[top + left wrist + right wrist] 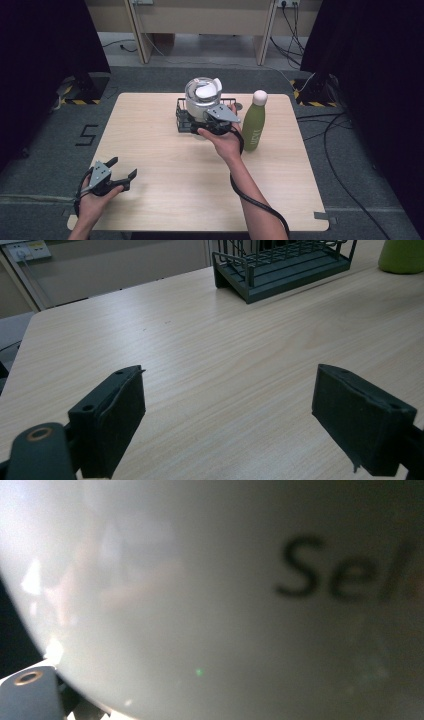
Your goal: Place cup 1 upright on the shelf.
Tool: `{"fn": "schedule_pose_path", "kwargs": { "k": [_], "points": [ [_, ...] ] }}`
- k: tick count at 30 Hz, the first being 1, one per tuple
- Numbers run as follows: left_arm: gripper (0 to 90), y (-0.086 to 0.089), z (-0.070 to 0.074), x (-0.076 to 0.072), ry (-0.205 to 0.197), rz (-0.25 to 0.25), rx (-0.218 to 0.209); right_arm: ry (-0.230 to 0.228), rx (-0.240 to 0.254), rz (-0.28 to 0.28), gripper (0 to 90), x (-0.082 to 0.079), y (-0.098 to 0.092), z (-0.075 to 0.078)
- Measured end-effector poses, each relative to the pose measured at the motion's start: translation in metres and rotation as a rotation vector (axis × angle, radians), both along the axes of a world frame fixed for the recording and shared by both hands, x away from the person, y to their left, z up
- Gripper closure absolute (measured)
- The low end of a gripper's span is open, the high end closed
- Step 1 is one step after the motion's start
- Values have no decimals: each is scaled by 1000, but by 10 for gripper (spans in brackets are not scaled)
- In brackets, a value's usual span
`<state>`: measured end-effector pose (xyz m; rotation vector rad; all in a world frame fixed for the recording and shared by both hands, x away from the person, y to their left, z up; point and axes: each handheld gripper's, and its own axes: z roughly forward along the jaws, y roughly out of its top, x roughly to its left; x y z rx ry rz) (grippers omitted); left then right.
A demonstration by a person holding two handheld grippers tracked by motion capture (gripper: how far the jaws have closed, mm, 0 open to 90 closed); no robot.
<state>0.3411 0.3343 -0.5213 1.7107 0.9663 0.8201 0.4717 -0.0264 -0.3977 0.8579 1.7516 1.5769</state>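
We are looking at a white pot point(201, 95) with a clear lid, sitting in or just above a small black wire rack point(184, 117) near the middle of the table's far edge; whether its base is touching the rack floor we cannot tell. In the right gripper view the pot's white wall point(190, 595) is crowding right up against the camera, blurred, with dark lettering starting "Sel" across it. Our right gripper point(214, 119) is reaching in against the near side of the pot, grey plate on top, its cable trailing back along the forearm toward the near edge. Its jaws are hidden behind the pot and the hand, so we cannot tell whether they are gripping the pot or merely standing beside it. Just to the right of the rack, a green bottle point(254, 122) with a pale cap is standing upright, close to our right hand but apart from the rack. The table point(165, 170) is a light wooden surface. Well away, at the near left corner, our left gripper point(122, 169) is hovering low over the wood with its jaws spread wide and nothing between them; in the left gripper view the rack point(280, 270) and the bottle's green base point(402, 255) are showing far off at the top.
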Motion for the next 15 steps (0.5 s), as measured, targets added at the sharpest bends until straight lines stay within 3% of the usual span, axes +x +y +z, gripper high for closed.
{"fn": "schedule_pose_path", "kwargs": {
  "k": [15],
  "points": [
    [131, 0, 0, 0, -2, -2, 2, 4, 10, -13, 103, 12, 7, 3]
  ]
}}
